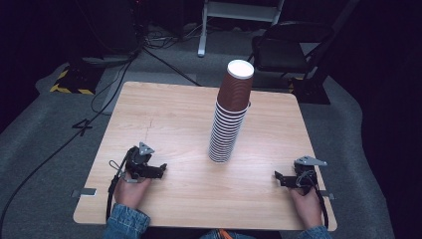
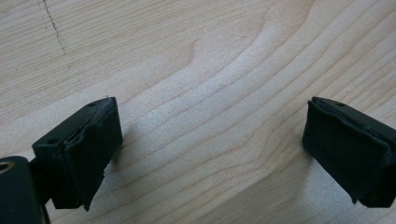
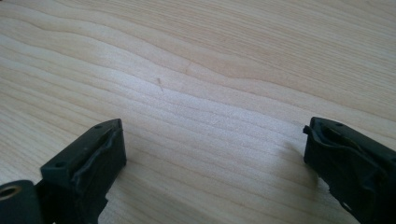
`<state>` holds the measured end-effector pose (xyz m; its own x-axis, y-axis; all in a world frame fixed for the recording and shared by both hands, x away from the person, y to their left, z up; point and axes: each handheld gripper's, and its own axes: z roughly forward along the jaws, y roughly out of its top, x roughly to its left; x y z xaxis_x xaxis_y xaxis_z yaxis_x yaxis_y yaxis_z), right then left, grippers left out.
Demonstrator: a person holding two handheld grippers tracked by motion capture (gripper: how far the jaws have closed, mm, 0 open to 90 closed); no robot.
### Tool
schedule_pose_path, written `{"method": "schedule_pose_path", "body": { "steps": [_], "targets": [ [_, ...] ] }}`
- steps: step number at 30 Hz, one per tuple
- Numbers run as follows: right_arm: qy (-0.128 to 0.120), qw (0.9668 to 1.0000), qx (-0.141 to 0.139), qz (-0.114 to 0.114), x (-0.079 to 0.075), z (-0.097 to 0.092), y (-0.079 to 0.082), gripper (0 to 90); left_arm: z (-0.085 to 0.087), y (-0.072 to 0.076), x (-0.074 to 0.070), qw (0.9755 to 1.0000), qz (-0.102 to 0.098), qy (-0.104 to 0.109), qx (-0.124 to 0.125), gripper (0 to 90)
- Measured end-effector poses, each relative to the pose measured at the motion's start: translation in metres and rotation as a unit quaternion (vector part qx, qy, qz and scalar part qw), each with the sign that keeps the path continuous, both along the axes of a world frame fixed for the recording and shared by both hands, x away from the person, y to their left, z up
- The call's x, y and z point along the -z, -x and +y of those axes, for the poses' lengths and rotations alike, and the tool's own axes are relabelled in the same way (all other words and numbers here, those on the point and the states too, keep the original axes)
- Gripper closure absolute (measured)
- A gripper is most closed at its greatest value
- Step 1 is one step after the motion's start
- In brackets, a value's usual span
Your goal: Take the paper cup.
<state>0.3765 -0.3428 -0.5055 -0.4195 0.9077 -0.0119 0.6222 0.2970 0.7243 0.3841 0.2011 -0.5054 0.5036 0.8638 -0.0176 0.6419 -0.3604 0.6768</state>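
Wooden table [image 1: 189,199], pale grain, rounded corners, seen from above on a grey carpeted floor [image 1: 45,149]. Stack of cups [image 1: 230,119], brown paper with white rims, many nested, mouths downward, the top one's white base facing up; it stands at about 1 o'clock from the table's centre and leans a little toward 1 o'clock. Left gripper [image 1: 160,170], black, held in the person's left hand [image 1: 130,191] at about 8 o'clock on the table, jaws pointing toward 3 o'clock; its own view has both jaws standing wide apart over bare wood with nothing between them. Right gripper [image 1: 277,178], black with a grey plate on top, held in the right hand [image 1: 307,204] at about 4 o'clock, jaws pointing toward 9 o'clock; likewise spread wide, nothing between. Both grippers lie well apart from the stack. Folding chair [image 1: 286,50], dark, beyond the far edge at 1 o'clock.
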Motion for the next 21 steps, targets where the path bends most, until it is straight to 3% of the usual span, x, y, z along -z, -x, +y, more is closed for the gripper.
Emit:
{"method": "schedule_pose_path", "body": {
  "steps": [6, 11, 13, 15, 18, 19, 21],
  "targets": [
    [0.001, 1.0000, -0.009, 0.000, 0.000, 0.000, 0.001, 5.8, 0.000, 0.000, 0.000, 1.0000, 0.002, 0.002, 0.001, 4.8],
    [0.001, 0.9999, -0.011, 0.002, 0.000, 0.000, 0.001, 5.8, -0.002, -0.002, 0.000, 0.9998, 0.011, -0.003, 0.018, 0.0],
    [0.001, 0.9999, -0.012, 0.002, 0.000, 0.000, 0.001, 5.8, -0.001, -0.005, -0.005, 0.9989, 0.021, 0.019, 0.037, 0.0],
    [0.000, 0.9999, -0.012, 0.002, 0.000, 0.000, 0.001, 5.8, -0.002, -0.005, -0.008, 0.9985, 0.023, 0.027, 0.041, 0.0],
    [0.001, 0.9999, -0.013, 0.001, 0.000, -0.001, 0.001, 5.8, -0.003, -0.004, -0.021, 0.9979, 0.006, 0.033, 0.055, 0.0],
    [0.001, 0.9999, -0.013, 0.001, 0.000, -0.001, 0.001, 5.8, -0.003, -0.003, -0.027, 0.9970, -0.003, 0.050, 0.059, 0.0],
    [0.001, 0.9999, -0.013, 0.001, 0.000, -0.001, 0.001, 5.8, -0.003, -0.003, -0.035, 0.9953, 0.000, 0.068, 0.069, 0.0]
  ]
}}
